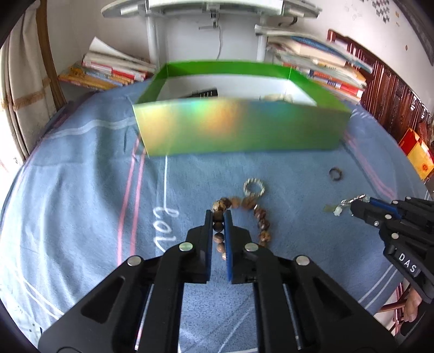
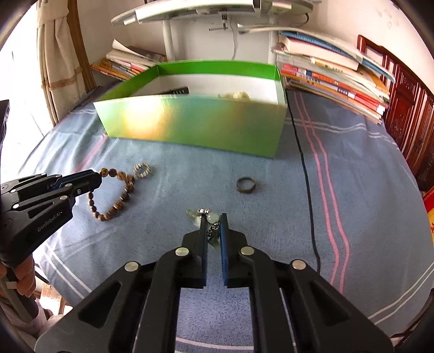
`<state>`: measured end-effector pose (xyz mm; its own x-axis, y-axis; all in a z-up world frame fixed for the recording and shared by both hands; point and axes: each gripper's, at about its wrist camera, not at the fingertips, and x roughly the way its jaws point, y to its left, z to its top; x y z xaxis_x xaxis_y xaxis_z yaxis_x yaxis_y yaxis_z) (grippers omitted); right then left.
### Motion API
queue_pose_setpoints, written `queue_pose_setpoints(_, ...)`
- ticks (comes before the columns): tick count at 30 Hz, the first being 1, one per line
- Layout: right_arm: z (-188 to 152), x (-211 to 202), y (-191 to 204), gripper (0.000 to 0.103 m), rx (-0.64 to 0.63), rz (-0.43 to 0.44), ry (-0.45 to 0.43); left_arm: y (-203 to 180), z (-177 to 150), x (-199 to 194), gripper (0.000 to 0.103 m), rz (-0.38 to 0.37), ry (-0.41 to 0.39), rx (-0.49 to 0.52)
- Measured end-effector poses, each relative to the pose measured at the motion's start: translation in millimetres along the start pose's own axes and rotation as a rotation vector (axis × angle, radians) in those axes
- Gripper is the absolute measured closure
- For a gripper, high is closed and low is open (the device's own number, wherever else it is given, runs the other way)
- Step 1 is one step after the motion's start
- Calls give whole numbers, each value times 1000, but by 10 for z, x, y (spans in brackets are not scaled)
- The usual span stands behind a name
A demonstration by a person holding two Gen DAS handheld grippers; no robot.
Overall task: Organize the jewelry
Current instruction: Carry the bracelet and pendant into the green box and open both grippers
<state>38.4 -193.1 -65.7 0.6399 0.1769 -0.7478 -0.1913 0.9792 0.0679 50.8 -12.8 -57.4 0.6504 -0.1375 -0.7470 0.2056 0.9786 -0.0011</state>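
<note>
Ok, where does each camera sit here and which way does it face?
Left wrist: on the left hand-held gripper, facing the green box; its fingers straddle the wooden bead bracelet, right hand-held gripper at the right edge.
Right wrist: on the right hand-held gripper, facing the same box, fingers around a jade pendant; a hand shows lower left.
Shared: box, bracelet, dark ring.

Daylit room: blue striped cloth (image 2: 190,168) covers the surface, book stacks (image 2: 333,73) against a white wall (image 1: 352,21).
</note>
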Motion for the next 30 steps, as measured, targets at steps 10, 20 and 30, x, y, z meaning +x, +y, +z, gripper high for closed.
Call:
queue_pose_setpoints(10,567,-531,-79,94,-15,9,-175,-5,525,-524,95,-24,-152,37)
queue_pose_setpoints(20,1517,-438,-173,94,14,37,-267,13,1515,-705,95,-19,-273,29)
queue_pose_setpoints(30,1628,919,88,94,28,107,26,129,1617,480,94,19,-80,-35)
